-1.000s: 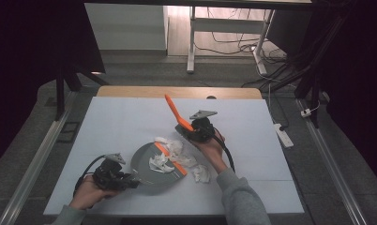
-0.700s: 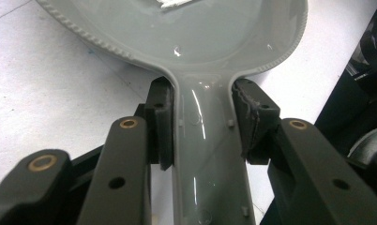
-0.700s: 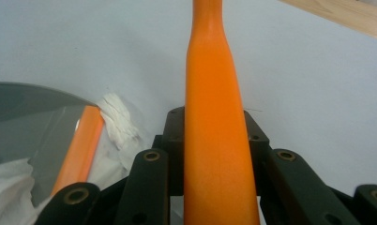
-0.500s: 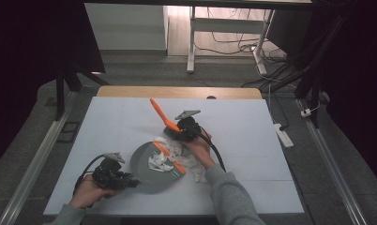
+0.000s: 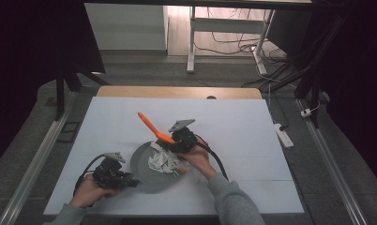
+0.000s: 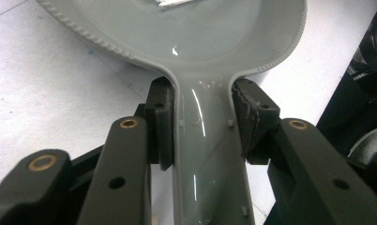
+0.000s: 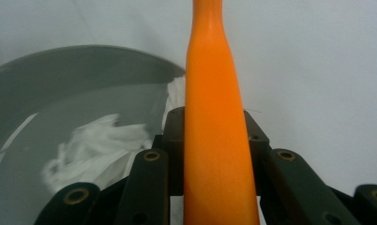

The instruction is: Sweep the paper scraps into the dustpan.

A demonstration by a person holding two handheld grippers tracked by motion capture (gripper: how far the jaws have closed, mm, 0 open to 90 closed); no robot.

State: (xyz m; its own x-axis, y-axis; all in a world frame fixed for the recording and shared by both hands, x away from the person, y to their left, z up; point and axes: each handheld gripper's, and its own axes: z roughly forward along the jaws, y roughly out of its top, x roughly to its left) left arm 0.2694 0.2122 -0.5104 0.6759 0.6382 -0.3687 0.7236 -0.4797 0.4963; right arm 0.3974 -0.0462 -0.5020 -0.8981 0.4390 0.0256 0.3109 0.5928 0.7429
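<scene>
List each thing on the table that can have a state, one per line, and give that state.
Grey dustpan: flat on the table, handle clamped.
White crumpled paper: lying in the dustpan.
Orange handle: clamped, slanting up over the dustpan.
Left tongs: shut on the dustpan's handle.
Right tongs: shut on the orange handle.

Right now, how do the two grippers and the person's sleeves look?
Both grippers are black: the left gripper and the right gripper each carry a grey three-cornered plate and trail a black cable. Brass-coloured rivets dot the jaw links. The sleeves are grey.
</scene>
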